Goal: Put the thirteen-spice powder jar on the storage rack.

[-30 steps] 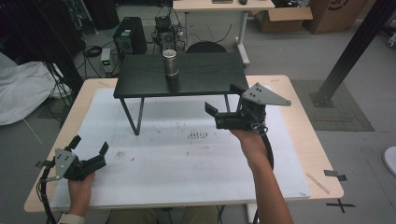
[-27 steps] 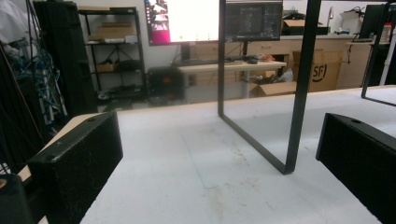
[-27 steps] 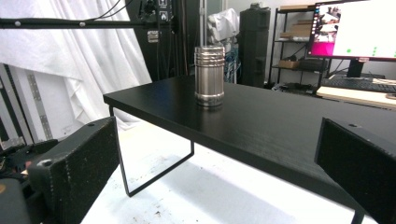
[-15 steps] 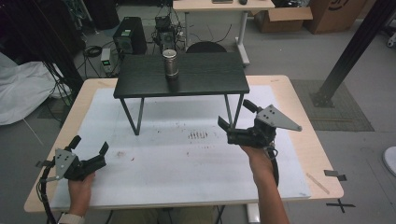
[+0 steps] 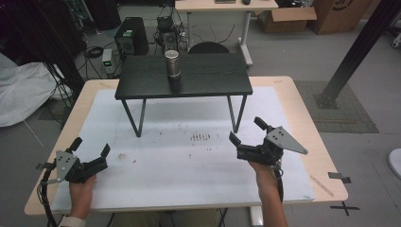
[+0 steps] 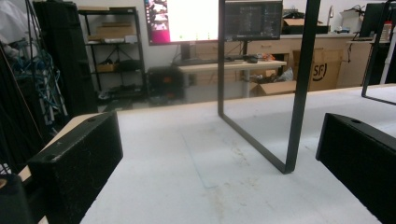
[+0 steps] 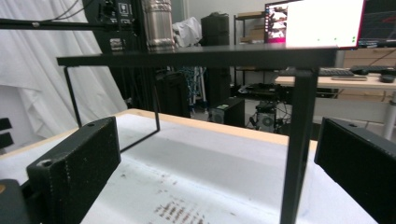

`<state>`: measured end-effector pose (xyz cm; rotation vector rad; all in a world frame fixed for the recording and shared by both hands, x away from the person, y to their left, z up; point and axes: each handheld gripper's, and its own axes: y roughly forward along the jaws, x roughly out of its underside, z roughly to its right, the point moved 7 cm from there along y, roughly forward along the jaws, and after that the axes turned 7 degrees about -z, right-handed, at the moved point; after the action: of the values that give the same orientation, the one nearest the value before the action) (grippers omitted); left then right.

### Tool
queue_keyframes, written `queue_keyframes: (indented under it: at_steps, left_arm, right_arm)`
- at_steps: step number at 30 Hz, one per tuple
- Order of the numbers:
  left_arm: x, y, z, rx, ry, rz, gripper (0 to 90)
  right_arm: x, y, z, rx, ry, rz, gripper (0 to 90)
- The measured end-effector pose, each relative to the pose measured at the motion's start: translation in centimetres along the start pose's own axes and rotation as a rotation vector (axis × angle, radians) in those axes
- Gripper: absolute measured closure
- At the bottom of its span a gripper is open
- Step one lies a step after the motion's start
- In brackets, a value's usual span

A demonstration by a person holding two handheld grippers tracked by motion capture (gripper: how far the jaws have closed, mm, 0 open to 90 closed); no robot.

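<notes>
The right gripper (image 5: 249, 136) had been pulled back from the black stand (image 5: 184, 78) toward the table's near right, jaws wide, empty; the left gripper (image 5: 90, 151) was unmoved, jaws wide; the metal cup (image 5: 172, 64) was left standing on the stand; placement judged done.

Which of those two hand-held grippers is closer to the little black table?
The right gripper, just in front of the black table's front right leg; the left gripper sits near the table's corner.
</notes>
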<state>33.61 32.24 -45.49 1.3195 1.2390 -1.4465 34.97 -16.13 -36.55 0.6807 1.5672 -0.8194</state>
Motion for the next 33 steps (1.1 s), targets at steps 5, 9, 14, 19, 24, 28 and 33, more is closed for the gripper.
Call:
queue_keyframes:
  at_steps: [5, 9, 14, 19, 24, 28, 33]
  left_arm:
    - [0.0, 0.0, 0.0, -0.001, 0.0, 0.0, 1.0]
    - [0.0, 0.0, 0.0, 0.0, 0.0, 0.001, 0.9]
    - [0.0, 0.0, 0.0, 0.0, 0.001, 0.001, 0.9]
    - [0.0, 0.0, 0.0, -0.001, 0.005, -0.001, 0.9]
    - [0.0, 0.0, 0.1, -0.002, 0.006, 0.001, 0.9]
    - [0.0, 0.0, 0.1, 0.0, 0.007, -0.001, 0.9]
    - [0.0, 0.0, 0.1, 0.0, 0.007, -0.001, 0.9]
  right_arm:
    - [1.2, -0.3, 0.5, 0.03, 0.011, 0.007, 0.0]
    - [2.1, -0.4, 0.8, 0.045, 0.016, 0.013, 0.0]
    - [4.2, -0.3, 1.1, 0.071, 0.017, 0.009, 0.0]
    - [5.5, -0.1, 1.1, 0.078, 0.024, 0.024, 0.0]
    - [7.1, -0.2, 1.1, 0.117, 0.008, 0.03, 0.0]
    - [8.0, -0.1, 1.0, 0.122, 0.009, 0.033, 0.0]
    - [8.5, -0.1, 0.7, 0.131, -0.02, 0.043, 0.0]
